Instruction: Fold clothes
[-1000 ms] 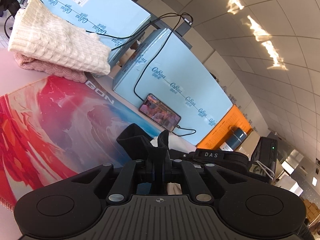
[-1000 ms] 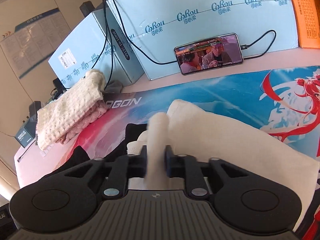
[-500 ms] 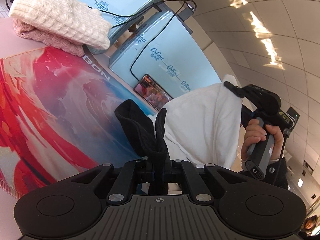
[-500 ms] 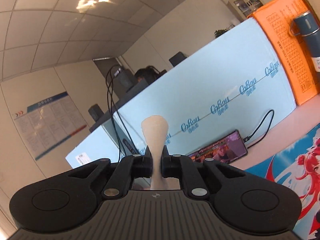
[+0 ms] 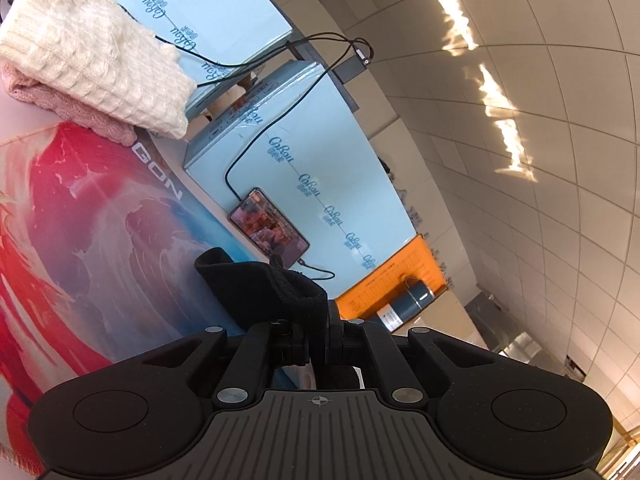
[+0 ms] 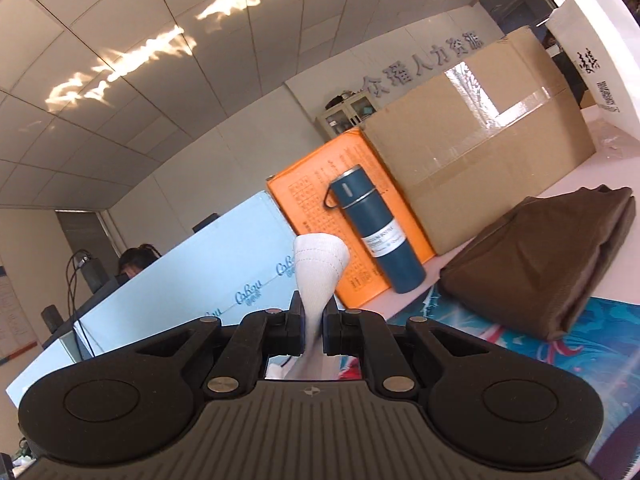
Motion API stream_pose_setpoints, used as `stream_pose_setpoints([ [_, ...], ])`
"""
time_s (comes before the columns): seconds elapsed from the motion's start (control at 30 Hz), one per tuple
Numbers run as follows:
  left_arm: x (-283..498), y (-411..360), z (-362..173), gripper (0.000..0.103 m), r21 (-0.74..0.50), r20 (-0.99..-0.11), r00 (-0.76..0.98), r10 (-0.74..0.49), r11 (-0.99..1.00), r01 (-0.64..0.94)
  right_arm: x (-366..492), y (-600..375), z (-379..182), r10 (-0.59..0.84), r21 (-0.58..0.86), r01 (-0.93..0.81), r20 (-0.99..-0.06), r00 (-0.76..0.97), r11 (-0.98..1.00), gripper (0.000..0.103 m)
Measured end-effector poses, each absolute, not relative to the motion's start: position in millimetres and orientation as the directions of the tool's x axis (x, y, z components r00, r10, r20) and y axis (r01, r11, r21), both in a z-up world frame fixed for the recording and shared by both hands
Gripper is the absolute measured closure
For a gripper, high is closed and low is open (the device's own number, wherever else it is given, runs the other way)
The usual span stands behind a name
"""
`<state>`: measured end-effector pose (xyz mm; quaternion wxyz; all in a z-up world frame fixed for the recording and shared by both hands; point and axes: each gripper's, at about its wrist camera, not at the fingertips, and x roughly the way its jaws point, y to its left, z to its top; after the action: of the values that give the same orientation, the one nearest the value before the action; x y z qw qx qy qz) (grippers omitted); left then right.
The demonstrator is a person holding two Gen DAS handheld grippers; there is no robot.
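Left gripper (image 5: 318, 346): jaws clamped on black ribbed knit fabric (image 5: 272, 284), bunched leftward. Right gripper (image 6: 312, 334): jaws clamped on white stitched cloth (image 6: 320, 268), flaring upward.

I see a cream waffle-knit sweater (image 5: 92, 60) over a pink knit (image 5: 60, 108), a brown folded garment (image 6: 548, 264), and a red-and-blue wave-patterned mat (image 5: 80, 220).

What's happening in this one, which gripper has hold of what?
A person is folding clothes with two handheld grippers. The left gripper is shut on black fabric, raised above the printed mat. The right gripper is shut on white fabric, held up facing the boxes and the blue flask. Folded cream and pink knits sit stacked at the mat's far edge, and a folded brown garment lies beside the cardboard box.
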<state>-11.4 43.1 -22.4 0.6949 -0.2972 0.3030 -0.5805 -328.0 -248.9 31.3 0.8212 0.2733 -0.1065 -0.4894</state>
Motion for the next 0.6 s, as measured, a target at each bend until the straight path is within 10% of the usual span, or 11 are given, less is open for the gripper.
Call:
stream_pose_setpoints([
  [0.43, -29.2, 67.3, -29.9, 0.096, -0.648, -0.337, 0.154, -0.929, 0.348, 0.677, -401.5, -210.6, -21.5, -0.849, 0.535, 0.797, -0.25, 0.466, 0.281, 0.096],
  [0.6, -31.7, 77.6, -15.9, 0.061, -0.505, -0.366, 0.337, -0.867, 0.489, 0.711, -417.2, -200.2, -40.9, -0.83, 0.531, 0.811, -0.315, 0.46, 0.248, 0.093],
])
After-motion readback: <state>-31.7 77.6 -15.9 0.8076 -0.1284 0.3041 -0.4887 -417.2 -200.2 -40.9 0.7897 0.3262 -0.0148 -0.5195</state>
